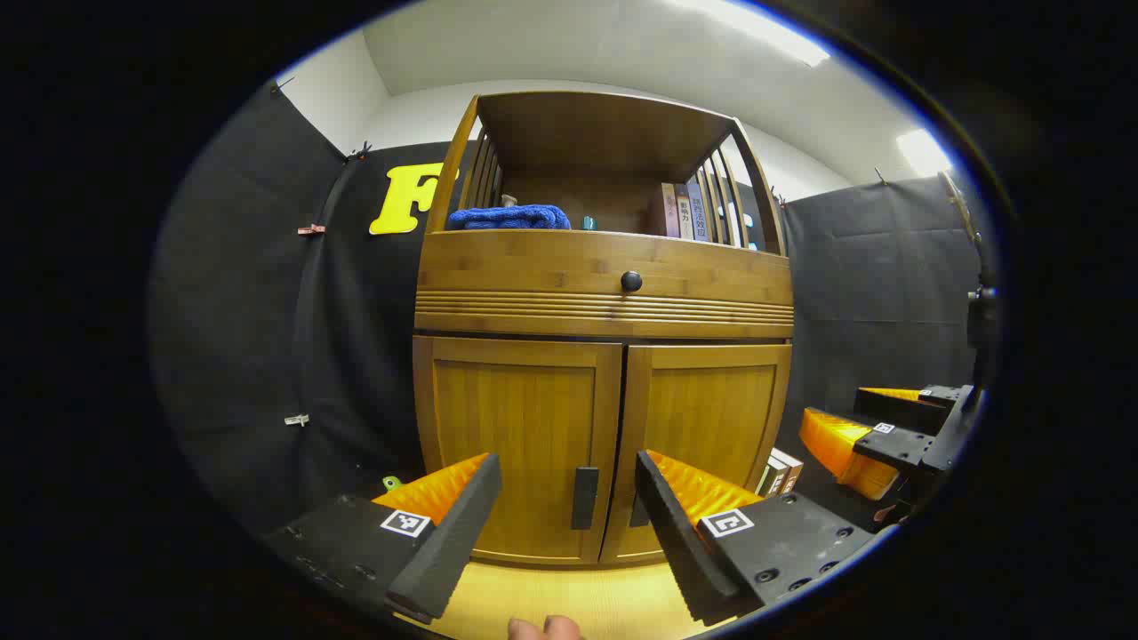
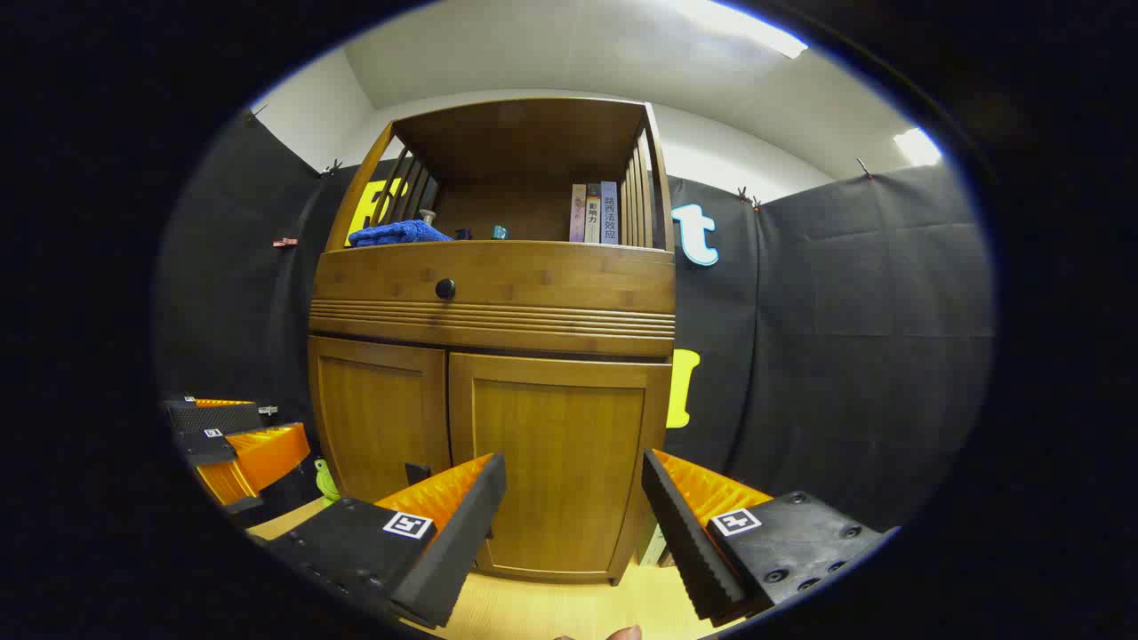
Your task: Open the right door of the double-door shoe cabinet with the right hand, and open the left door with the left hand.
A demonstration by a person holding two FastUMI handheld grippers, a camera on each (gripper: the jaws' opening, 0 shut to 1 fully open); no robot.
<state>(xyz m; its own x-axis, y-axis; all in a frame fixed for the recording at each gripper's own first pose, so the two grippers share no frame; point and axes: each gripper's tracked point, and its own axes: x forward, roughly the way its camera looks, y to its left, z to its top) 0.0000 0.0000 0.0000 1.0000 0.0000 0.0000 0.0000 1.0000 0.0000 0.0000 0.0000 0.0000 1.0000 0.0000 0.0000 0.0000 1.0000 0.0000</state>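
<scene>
Double-door bamboo-brown wooden shoe cabinet (image 1: 605,391), standing on the floor ahead against the black cloth wall, both doors closed: rigid hinged panels, likely light-swinging, best taken by the slim dark vertical handles (image 1: 584,498) at the centre seam; left tongs (image 1: 569,524) and right tongs (image 2: 573,524) spread, holding nothing.

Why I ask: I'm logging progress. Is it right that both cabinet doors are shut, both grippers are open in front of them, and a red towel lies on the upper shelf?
Not quite: the towel is blue, not red, as the left gripper view shows. The rest holds: the left door and right door are shut, and the left gripper and right gripper are open in front of them.
</scene>
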